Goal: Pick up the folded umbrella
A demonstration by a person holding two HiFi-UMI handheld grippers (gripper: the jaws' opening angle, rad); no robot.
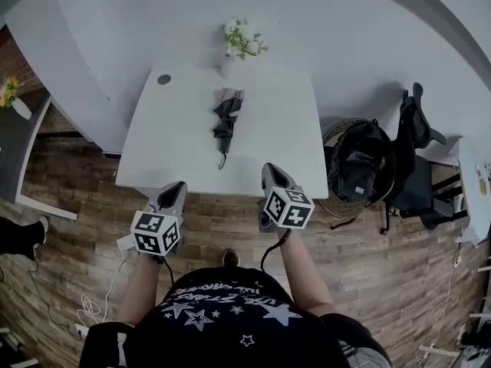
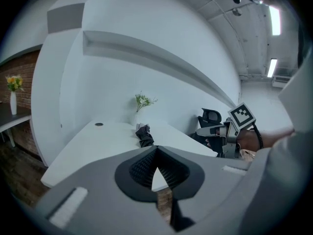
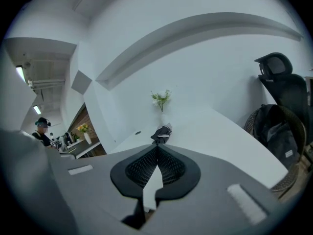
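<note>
The folded umbrella (image 1: 224, 121), dark grey with a paler band, lies lengthwise near the middle of the white table (image 1: 284, 129), its strap end toward me. It also shows ahead in the left gripper view as the umbrella (image 2: 144, 136) and in the right gripper view as the umbrella (image 3: 161, 133). My left gripper (image 1: 175, 190) hangs just off the table's near edge, left of the umbrella, its jaws shut and empty (image 2: 156, 148). My right gripper (image 1: 272, 173) reaches over the near edge to the right, also shut with nothing in it (image 3: 157, 147). Both are well short of the umbrella.
A white vase of flowers (image 1: 242, 43) stands at the table's far edge, behind the umbrella. A round cable port (image 1: 164, 79) sits at the far left corner. Right of the table are a wicker basket with a black backpack (image 1: 359, 163) and an office chair (image 1: 414, 152).
</note>
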